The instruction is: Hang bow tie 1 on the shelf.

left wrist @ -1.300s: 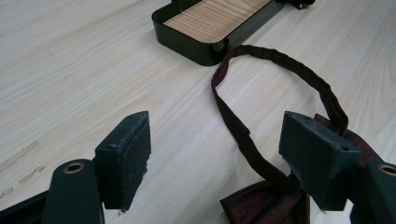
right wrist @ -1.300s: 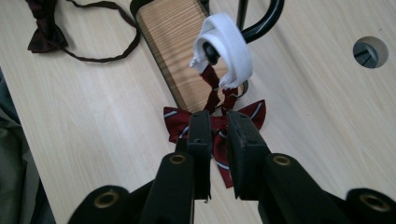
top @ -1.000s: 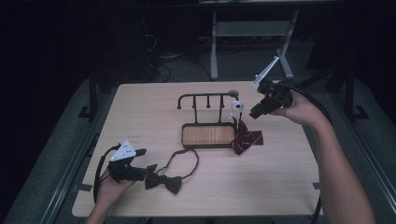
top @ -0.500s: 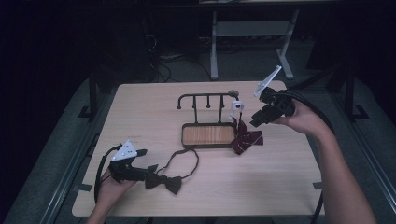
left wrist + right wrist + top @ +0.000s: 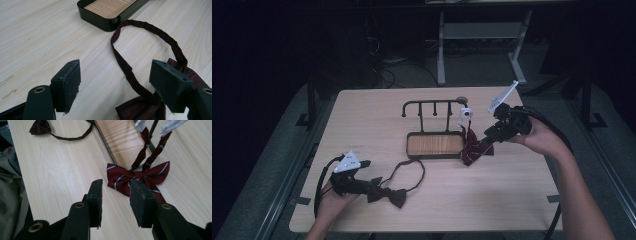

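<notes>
Right gripper (image 5: 488, 139) sits right of centre in the high view, jaws half open and they've just been opening; in the right gripper view I see bare table between the pads, nothing held. Striped bow tie (image 5: 138, 176) lies just past the tips, centre of that view, its two straps running up to white ends at the top edge. In the high view that bow tie (image 5: 472, 149) lies against the right end of the tray (image 5: 434, 156), hanging from the rack (image 5: 432, 104) above the tray. My right hand (image 5: 539, 140) comes in from the right edge with the cable trailing back along the forearm. Left gripper (image 5: 379, 185) is at lower left in the high view, jaws wide apart; in the left gripper view the dark bow tie (image 5: 140, 108) lies between them at the bottom, but the pads aren't pressing on it, left pad well clear, right pad just beside the fabric. Its strap (image 5: 150, 32) loops toward the upper centre of that view, nearly reaching the tray corner (image 5: 110, 21). In the high view the dark bow tie (image 5: 393, 196) rests on the table (image 5: 362, 115) just right of the left gripper's tips, strap curling toward the tray. Left hand (image 5: 332, 200) enters from the bottom edge.
</notes>
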Motion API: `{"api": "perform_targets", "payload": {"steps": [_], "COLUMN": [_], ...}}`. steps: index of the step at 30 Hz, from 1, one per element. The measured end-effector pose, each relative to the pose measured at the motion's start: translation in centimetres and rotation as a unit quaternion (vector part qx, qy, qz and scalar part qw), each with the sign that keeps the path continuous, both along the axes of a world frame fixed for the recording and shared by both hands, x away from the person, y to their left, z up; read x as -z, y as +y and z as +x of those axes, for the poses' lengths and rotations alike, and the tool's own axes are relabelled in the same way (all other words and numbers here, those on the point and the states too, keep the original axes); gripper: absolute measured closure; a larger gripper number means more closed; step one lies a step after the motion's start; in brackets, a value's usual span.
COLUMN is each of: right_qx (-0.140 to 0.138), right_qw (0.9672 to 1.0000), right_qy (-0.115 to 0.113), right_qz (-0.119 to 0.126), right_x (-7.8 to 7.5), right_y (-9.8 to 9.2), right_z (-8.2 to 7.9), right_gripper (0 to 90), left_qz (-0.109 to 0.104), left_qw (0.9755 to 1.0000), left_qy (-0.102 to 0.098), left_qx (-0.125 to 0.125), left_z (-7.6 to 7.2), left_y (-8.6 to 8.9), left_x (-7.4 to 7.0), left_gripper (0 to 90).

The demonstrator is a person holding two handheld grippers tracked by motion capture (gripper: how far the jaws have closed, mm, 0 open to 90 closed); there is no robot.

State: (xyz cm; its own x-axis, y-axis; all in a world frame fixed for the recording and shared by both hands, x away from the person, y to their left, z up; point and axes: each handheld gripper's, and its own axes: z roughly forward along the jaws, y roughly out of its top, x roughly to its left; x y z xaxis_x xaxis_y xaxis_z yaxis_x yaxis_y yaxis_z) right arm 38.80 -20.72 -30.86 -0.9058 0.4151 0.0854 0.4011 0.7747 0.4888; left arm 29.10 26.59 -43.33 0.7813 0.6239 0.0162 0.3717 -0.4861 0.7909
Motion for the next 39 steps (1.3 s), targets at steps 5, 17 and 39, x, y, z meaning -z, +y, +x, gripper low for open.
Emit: {"api": "perform_targets", "payload": {"steps": [5, 17, 39], "right_qx": [0.0, 0.006, 0.014], "right_qw": [1.0, 0.9998, 0.9994], "right_qy": [0.001, 0.007, 0.001], "right_qz": [0.003, 0.017, 0.032], "right_x": [0.9, 3.0, 6.2], "right_y": [-0.3, -1.0, -2.1], "right_z": [-0.6, -1.7, -4.2], "right_gripper": [60.0, 56.7, 50.1], "left_qz": [0.0, 0.003, 0.006], "left_qw": [1.0, 1.0, 0.9997], "left_qy": [0.002, 0.009, 0.022], "left_qx": [0.001, 0.0, 0.006], "left_z": [0.1, 0.1, 0.4], "left_y": [0.0, -0.2, -0.5], "left_x": [0.0, 0.2, 0.3], "left_gripper": [25.1, 25.3, 26.1]}}
